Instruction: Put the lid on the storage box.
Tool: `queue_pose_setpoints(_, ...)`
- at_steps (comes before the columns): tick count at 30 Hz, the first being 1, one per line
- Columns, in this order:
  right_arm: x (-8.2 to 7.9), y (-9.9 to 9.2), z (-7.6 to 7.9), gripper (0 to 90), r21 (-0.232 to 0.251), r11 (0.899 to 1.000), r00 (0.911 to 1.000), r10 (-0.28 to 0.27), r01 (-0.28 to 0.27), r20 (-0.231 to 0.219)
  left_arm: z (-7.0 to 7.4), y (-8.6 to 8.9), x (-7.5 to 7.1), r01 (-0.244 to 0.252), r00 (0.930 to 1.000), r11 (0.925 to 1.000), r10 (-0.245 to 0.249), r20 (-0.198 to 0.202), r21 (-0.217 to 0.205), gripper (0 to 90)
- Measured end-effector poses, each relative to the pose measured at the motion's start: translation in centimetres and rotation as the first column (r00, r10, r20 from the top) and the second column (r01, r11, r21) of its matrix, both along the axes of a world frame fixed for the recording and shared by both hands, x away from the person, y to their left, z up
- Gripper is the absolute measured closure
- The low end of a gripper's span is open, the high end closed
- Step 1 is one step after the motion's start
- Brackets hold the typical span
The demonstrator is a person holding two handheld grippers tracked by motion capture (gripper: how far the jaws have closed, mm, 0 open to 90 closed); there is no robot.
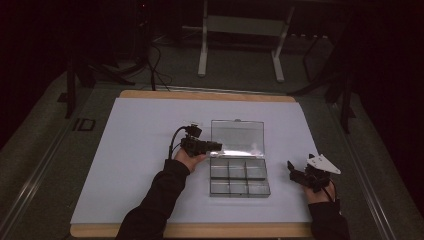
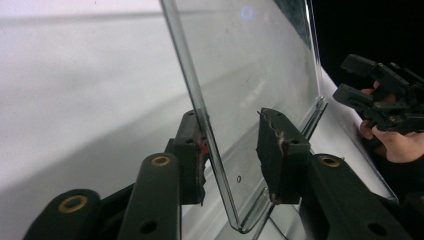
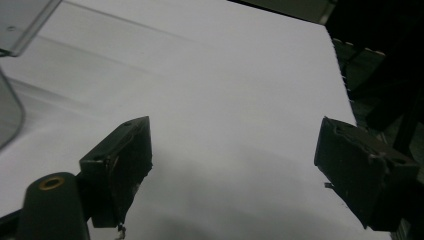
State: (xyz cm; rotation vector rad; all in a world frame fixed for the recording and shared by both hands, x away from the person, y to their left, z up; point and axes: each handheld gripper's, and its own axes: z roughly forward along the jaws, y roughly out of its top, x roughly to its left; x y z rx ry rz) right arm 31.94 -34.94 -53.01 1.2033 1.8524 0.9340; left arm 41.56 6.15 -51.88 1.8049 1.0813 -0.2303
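Upright clear lid, long axis across table; left gripper straddling it

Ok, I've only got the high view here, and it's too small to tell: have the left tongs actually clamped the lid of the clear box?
Observer: Not yet. In the left gripper view the lid has its edge between the left tongs. One pad is right at it, and the other stands apart from it.
Operator: And the right tongs, anything in them?
Observer: Nothing. The right gripper view shows the right tongs wide open over the bare white sheet.
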Motion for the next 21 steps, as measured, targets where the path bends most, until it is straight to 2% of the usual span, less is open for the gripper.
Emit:
queue_pose_setpoints(2, 0.1, 0.3, 0.2, 15.2, 0.001, 1.000, 0.9999, 0.012, -0.012, -0.002, 0.0, 0.1, -0.1, -0.001, 1.0000, 1.0000, 0.001, 0.005, -0.007, 66.8)
queue_pose_setpoints(6, 0.3, 1.1, 1.3, 18.4, 0.052, 0.996, 0.9975, 0.068, -0.067, -0.019, 0.3, 0.3, -0.3, 0.012, 0.9997, 0.9997, -0.012, 0.022, -0.020, 70.5)
queue_pose_setpoints(11, 0.4, 2.5, 3.0, 21.3, 0.060, 0.989, 0.9905, 0.137, -0.138, 0.008, 0.8, 0.5, -0.7, 0.038, 0.9971, 0.9993, -0.037, 0.066, -0.004, 74.7)
queue_pose_setpoints(16, 1.0, 4.0, 4.7, 21.4, 0.088, 0.975, 0.9791, 0.200, -0.203, 0.034, 0.8, 0.6, -0.9, 0.056, 0.9920, 0.9983, -0.057, 0.113, 0.017, 75.0)
queue_pose_setpoints(21, 2.2, 5.5, 5.6, 22.4, 0.123, 0.957, 0.9647, 0.261, -0.263, 0.034, 0.9, 0.6, -1.0, 0.058, 0.9908, 0.9982, -0.060, 0.122, 0.017, 75.4)
